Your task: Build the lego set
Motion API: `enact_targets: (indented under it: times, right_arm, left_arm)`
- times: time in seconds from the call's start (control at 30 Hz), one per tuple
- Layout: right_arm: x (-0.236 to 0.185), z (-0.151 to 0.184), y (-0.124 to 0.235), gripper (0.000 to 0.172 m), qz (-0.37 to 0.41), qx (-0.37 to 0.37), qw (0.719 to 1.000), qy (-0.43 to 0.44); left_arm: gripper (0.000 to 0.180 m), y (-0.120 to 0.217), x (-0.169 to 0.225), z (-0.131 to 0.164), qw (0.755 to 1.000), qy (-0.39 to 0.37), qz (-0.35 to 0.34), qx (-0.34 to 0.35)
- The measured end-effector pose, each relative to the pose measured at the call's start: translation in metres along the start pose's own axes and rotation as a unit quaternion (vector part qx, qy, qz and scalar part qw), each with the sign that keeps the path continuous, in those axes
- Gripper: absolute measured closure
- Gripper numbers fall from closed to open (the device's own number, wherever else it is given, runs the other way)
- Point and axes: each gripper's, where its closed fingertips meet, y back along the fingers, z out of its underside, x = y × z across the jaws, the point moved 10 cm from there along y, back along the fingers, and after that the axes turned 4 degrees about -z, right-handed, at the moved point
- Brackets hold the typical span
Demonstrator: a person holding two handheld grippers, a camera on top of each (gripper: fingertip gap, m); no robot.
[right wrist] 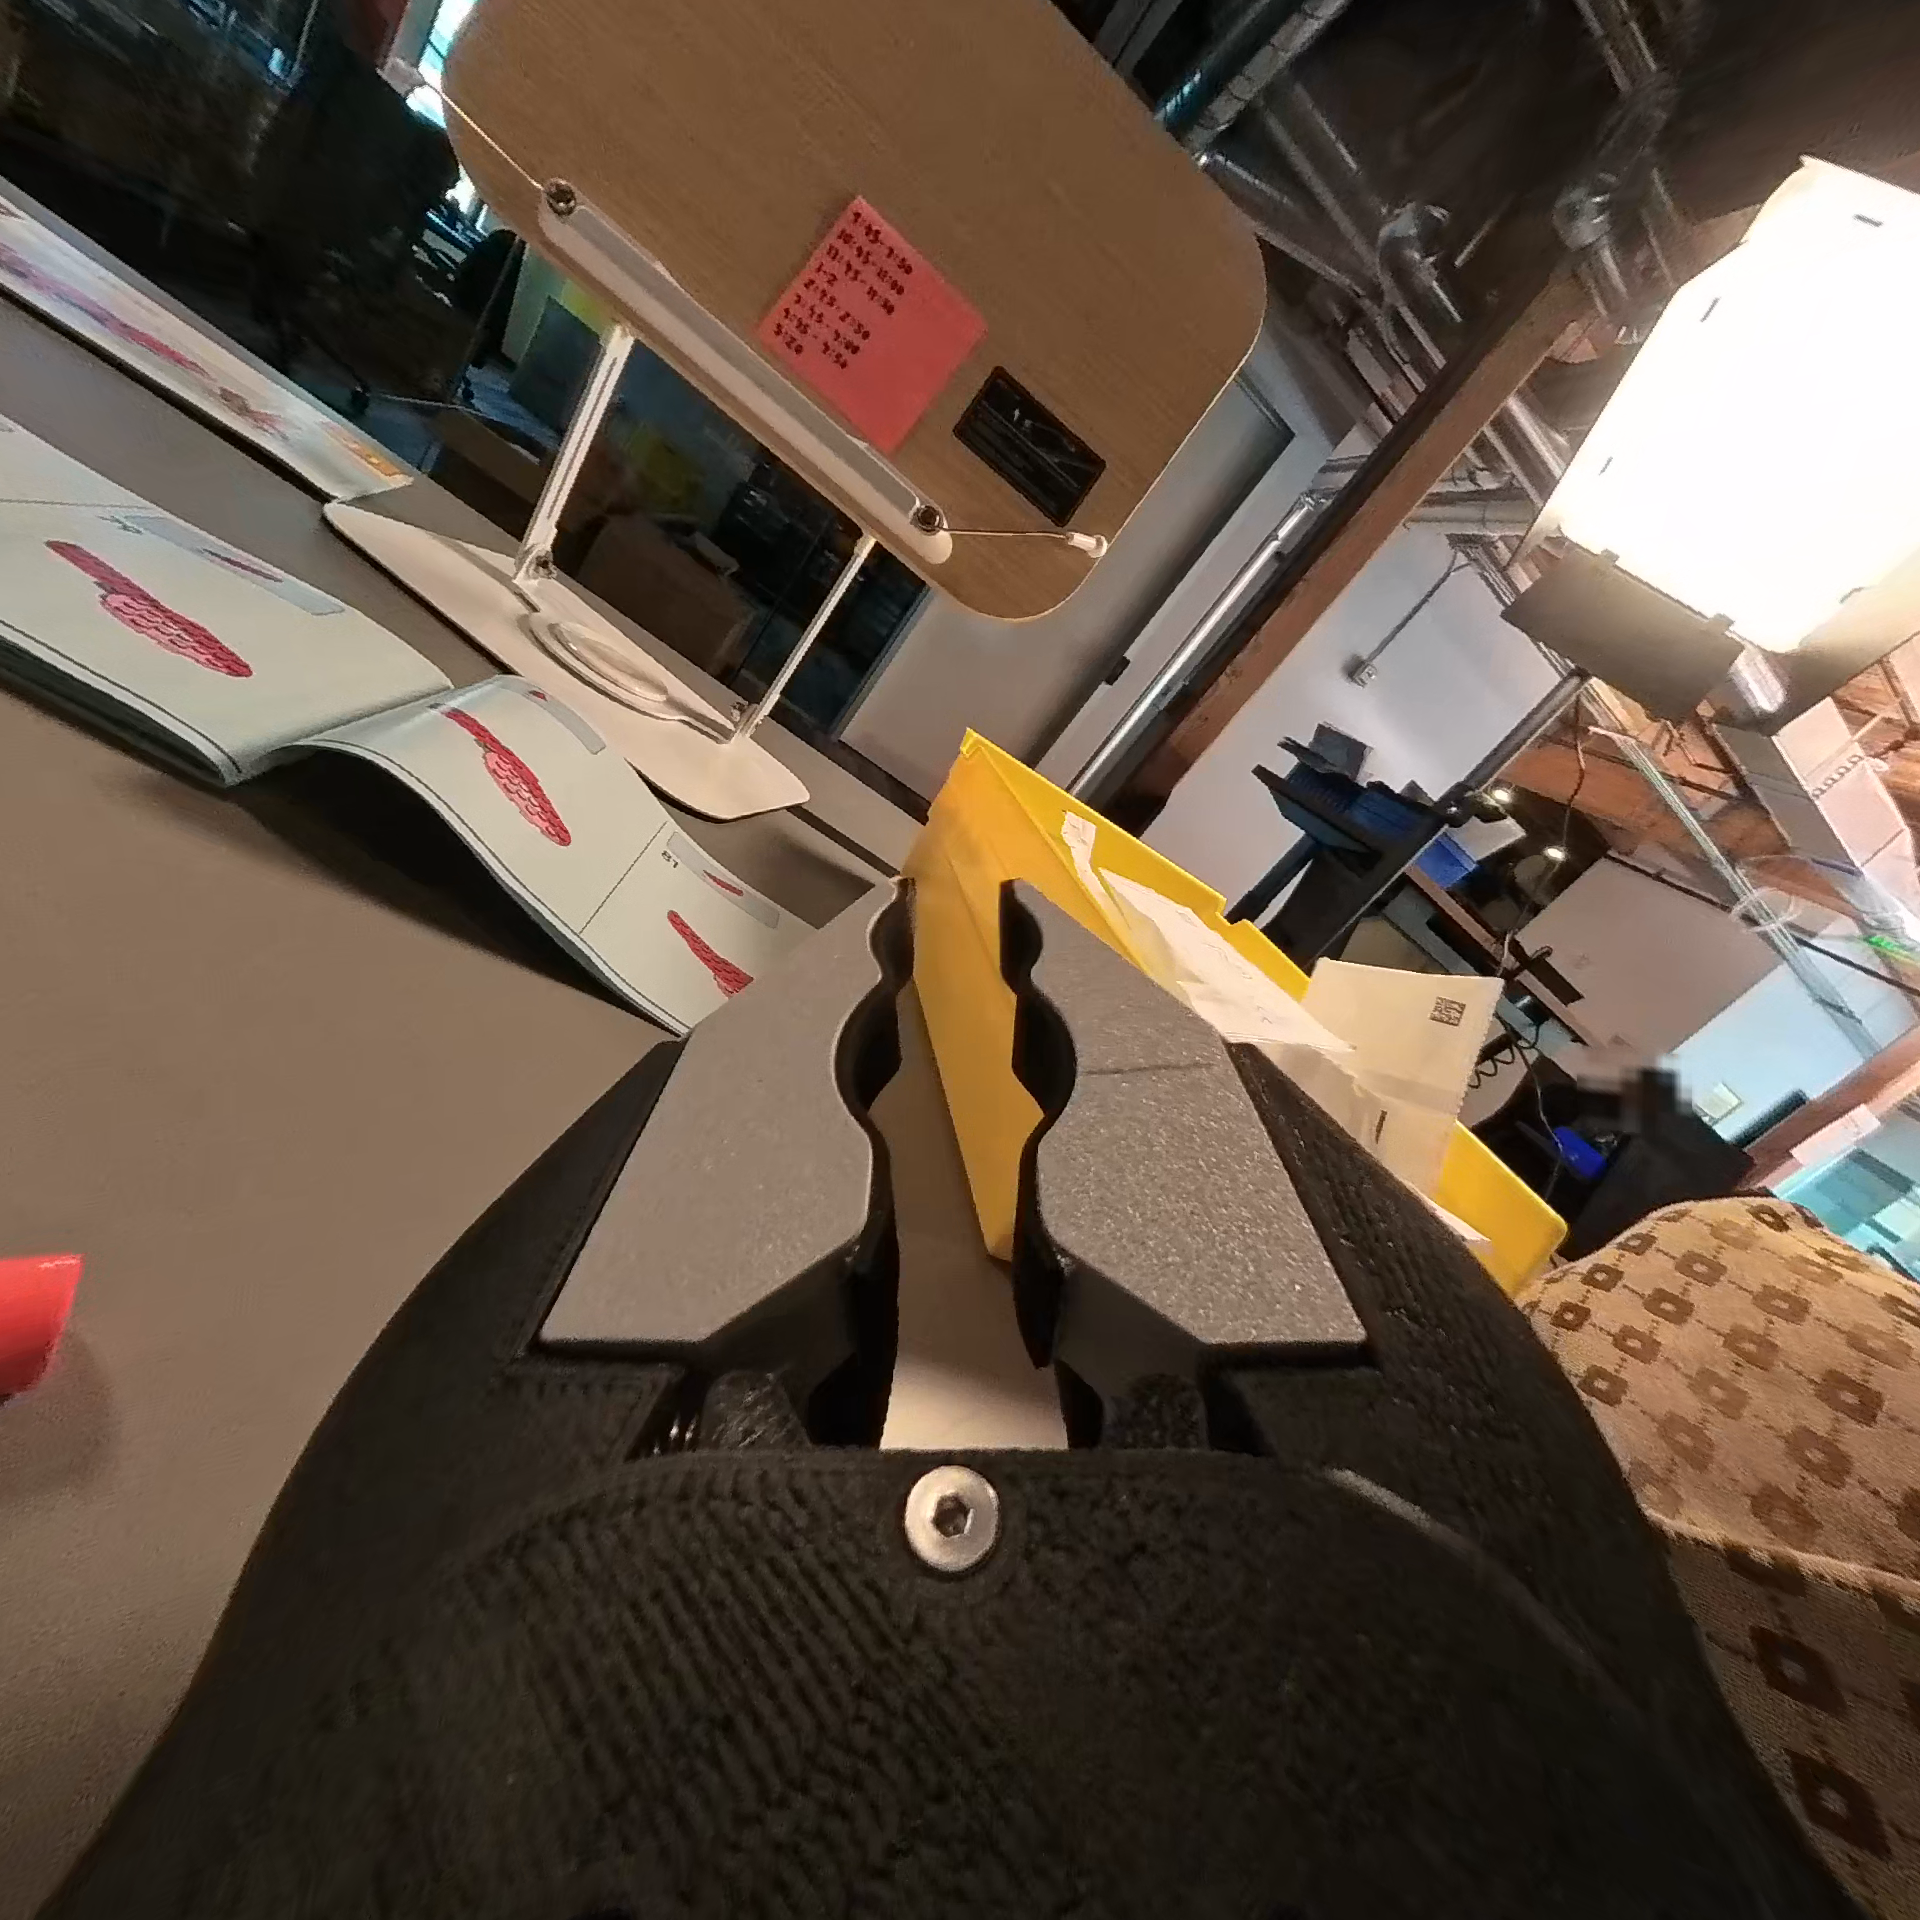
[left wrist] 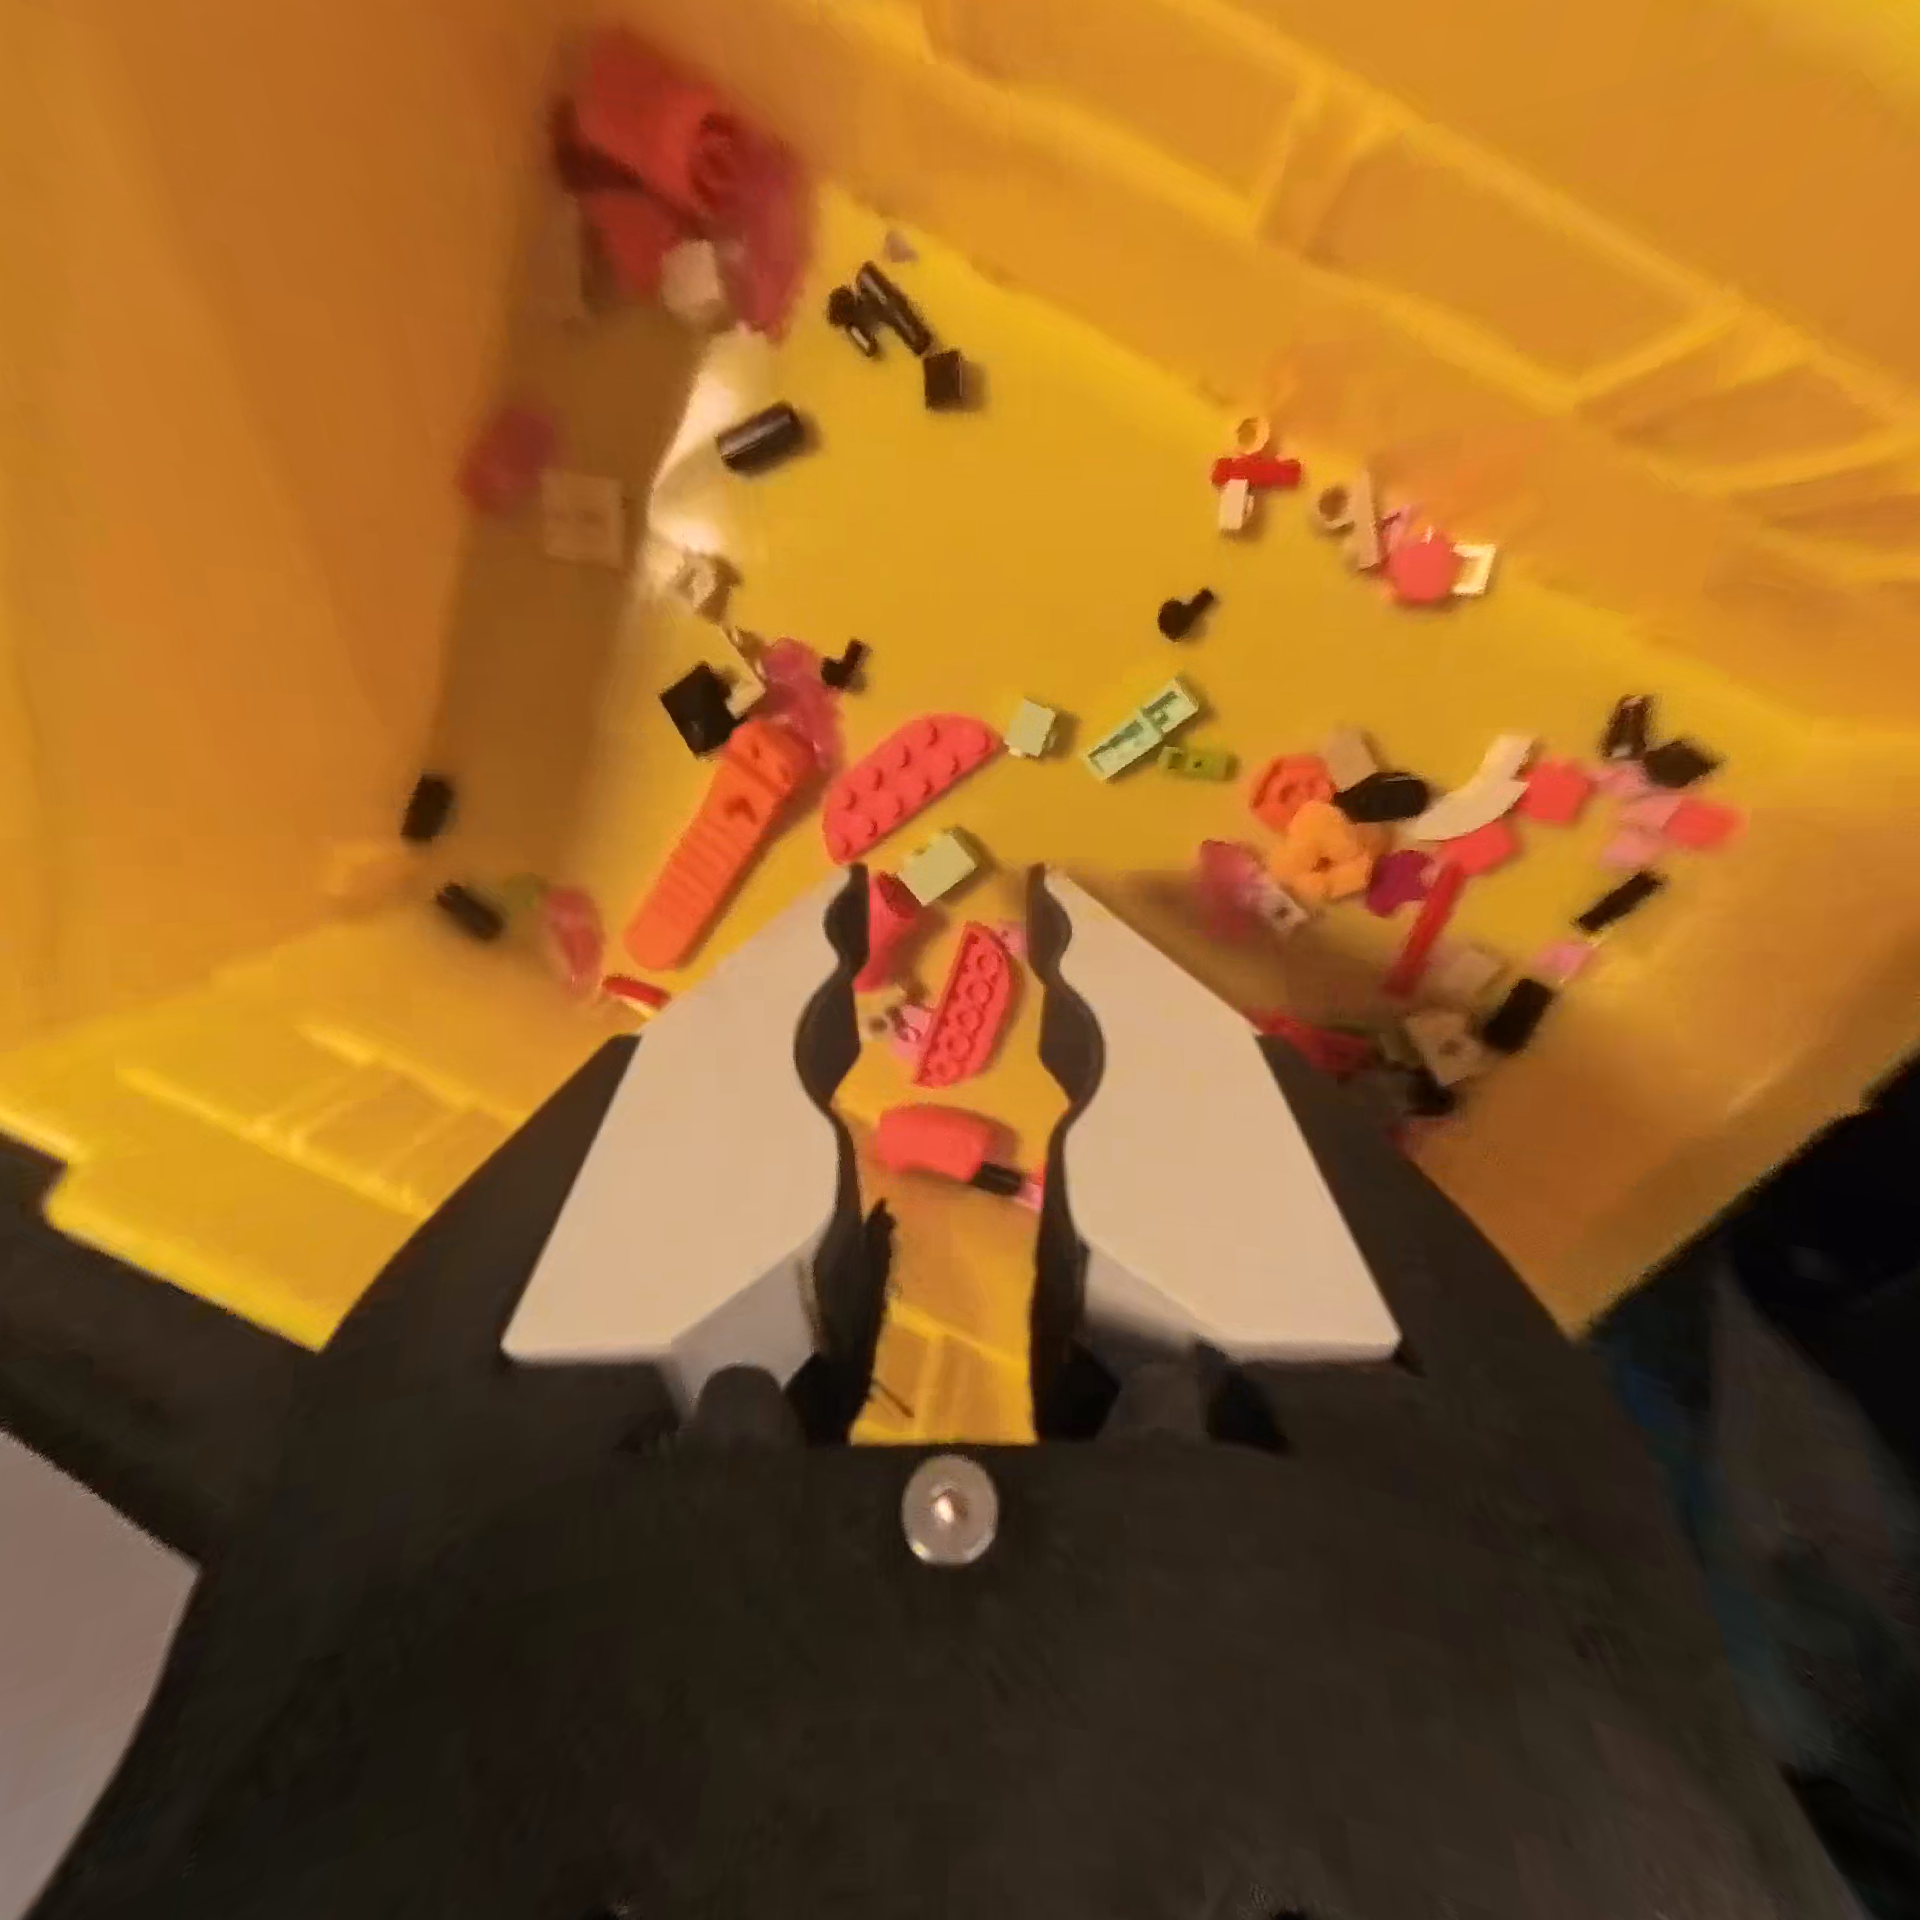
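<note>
My left gripper (left wrist: pixel 948 873) is open and reaches down into a yellow bin (left wrist: pixel 1039 540) strewn with small toy bricks. A coral half-round plate (left wrist: pixel 971 1003), a red piece (left wrist: pixel 888 914) and a coral block (left wrist: pixel 930 1138) lie on the bin floor between its fingers, not pressed by the pads. A pale green brick (left wrist: pixel 940 862) lies just past the tips. An orange ribbed brick separator (left wrist: pixel 717 842) and a larger coral half-round plate (left wrist: pixel 909 779) lie ahead to the left. My right gripper (right wrist: pixel 961 906) is shut on the yellow bin's wall (right wrist: pixel 966 1039) near its corner.
More bricks are heaped at the bin's right (left wrist: pixel 1455 831) and far corner (left wrist: pixel 675 177). An open instruction booklet (right wrist: pixel 520 790) and a stand with a wooden board (right wrist: pixel 831 260) sit on the grey table (right wrist: pixel 208 1091). Paper bags (right wrist: pixel 1351 1018) stick out of the bin. A patterned sleeve (right wrist: pixel 1714 1403) is at the right. The left tips stand about 6 cm off the orange ribbed brick separator (left wrist: pixel 717 842).
</note>
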Motion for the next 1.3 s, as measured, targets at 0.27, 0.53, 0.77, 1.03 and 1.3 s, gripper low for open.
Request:
enact_targets:
  times: [0.27,0.53,0.77,1.03,1.3]
  right_arm:
    - [-0.003,0.000,-0.001,0.160,-0.013,-0.003,1.000,0.006]
    - [-0.003,0.001,-0.001,0.161,-0.020,-0.002,1.000,0.000]
    - [-0.003,0.001,-0.002,0.161,-0.026,-0.001,1.000,-0.006]
    - [-0.004,0.001,-0.002,0.161,-0.036,0.001,0.999,-0.008]
    - [-0.003,0.000,-0.001,0.161,-0.032,0.006,0.999,-0.017]
  left_arm:
    - [0.149,-0.024,-0.008,-0.008,0.990,-0.099,0.077,0.062]
    - [0.137,-0.037,-0.013,-0.008,0.989,-0.134,0.059,0.014]
    - [0.156,-0.038,-0.013,-0.010,0.990,-0.121,0.070,0.000]
    - [0.163,-0.037,-0.009,-0.008,0.993,-0.099,0.066,-0.003]
    - [0.165,0.023,-0.015,-0.033,0.982,-0.083,-0.071,0.155]
